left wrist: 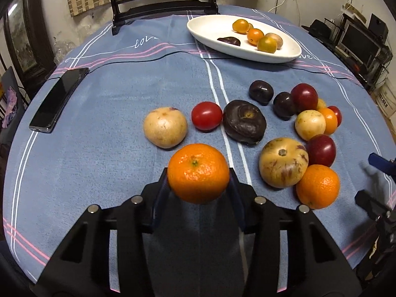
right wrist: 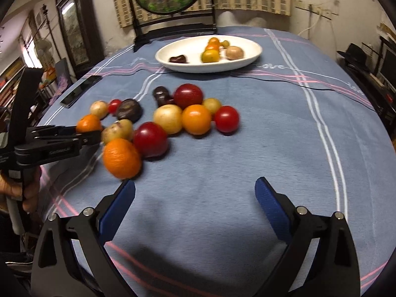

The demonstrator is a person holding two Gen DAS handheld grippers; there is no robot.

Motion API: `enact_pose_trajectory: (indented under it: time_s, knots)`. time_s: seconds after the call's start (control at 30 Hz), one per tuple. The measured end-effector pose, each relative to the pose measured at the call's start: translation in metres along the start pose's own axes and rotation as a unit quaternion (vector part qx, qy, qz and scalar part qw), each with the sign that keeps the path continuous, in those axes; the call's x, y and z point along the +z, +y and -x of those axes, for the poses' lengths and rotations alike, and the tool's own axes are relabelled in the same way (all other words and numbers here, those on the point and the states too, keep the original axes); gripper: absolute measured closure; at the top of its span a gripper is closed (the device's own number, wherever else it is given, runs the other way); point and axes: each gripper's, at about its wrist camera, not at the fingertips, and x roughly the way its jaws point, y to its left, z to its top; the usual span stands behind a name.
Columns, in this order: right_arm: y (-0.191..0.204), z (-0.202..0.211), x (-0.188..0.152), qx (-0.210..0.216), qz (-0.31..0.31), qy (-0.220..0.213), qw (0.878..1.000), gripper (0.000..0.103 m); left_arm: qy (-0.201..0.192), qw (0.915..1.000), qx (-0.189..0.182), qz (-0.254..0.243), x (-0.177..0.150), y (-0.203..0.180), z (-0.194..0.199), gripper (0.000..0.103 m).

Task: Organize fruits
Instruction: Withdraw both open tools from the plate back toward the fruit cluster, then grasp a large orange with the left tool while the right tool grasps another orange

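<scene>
1. Gripping a mandarin [left wrist: 198, 172]: left claw [left wrist: 199, 180] is closed on its sides, one pad on each flank, stem facing up; fruit sits at the near edge of the loose pile on the blue-clothed surface [left wrist: 99, 163]
2. Handling guess: light, roundish, soft peel with some give, so it dents or slips under a hard squeeze; widest-diameter hold as it is now looks right, firm but not crushing
3. Right claw [right wrist: 195, 193] stands wide, nothing between the pads, hovering over bare cloth just beside a second orange [right wrist: 121, 158]
4. Rest of the pile, including red tomatoes, dark purple fruit and pale yellow-brown fruit, lies between the claws and the white oval dish [left wrist: 208, 28]
5. Dish is at the far side, well apart from the pile, already holding several small orange fruits and a dark one; likely the drop target
</scene>
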Motion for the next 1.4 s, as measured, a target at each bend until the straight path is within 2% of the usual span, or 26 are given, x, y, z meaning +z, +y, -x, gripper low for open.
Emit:
enact_pose_trajectory:
  time_s: [0.17,0.27,0.33,0.47,0.67,0.87,1.1,1.4]
  knots:
    - [0.015,-0.001,0.003,0.022,0.008,-0.005,1.0,0.005,0.0,1.0,-0.006,0.003,-0.004,0.002,0.005,0.057]
    - [0.022,-0.007,0.005,0.03,0.008,0.012,0.999,0.006,0.0,0.9999,-0.012,0.003,-0.006,0.003,0.007,0.057]
    - [0.027,-0.009,0.007,0.029,0.008,0.011,0.999,0.01,0.001,0.9999,-0.015,0.003,-0.008,0.003,0.007,0.057]
    - [0.04,-0.018,0.012,0.037,0.019,0.026,0.999,0.022,-0.001,0.9998,-0.019,0.002,-0.01,0.003,0.006,0.057]
    - [0.061,-0.039,0.015,0.047,0.038,0.053,0.997,0.033,-0.003,0.9998,-0.022,0.002,-0.01,0.004,0.005,0.057]
    - [0.074,-0.05,0.024,0.027,0.057,0.055,0.997,0.063,-0.007,0.9998,-0.019,0.002,-0.009,0.004,0.004,0.057]
    - [0.059,-0.036,0.018,0.05,0.041,0.05,0.997,0.064,-0.002,0.9998,-0.022,0.005,-0.01,0.005,0.007,0.057]
    - [0.017,-0.002,0.016,0.041,0.004,0.012,0.999,0.065,-0.027,0.9995,-0.018,-0.003,-0.004,0.002,0.033,0.057]
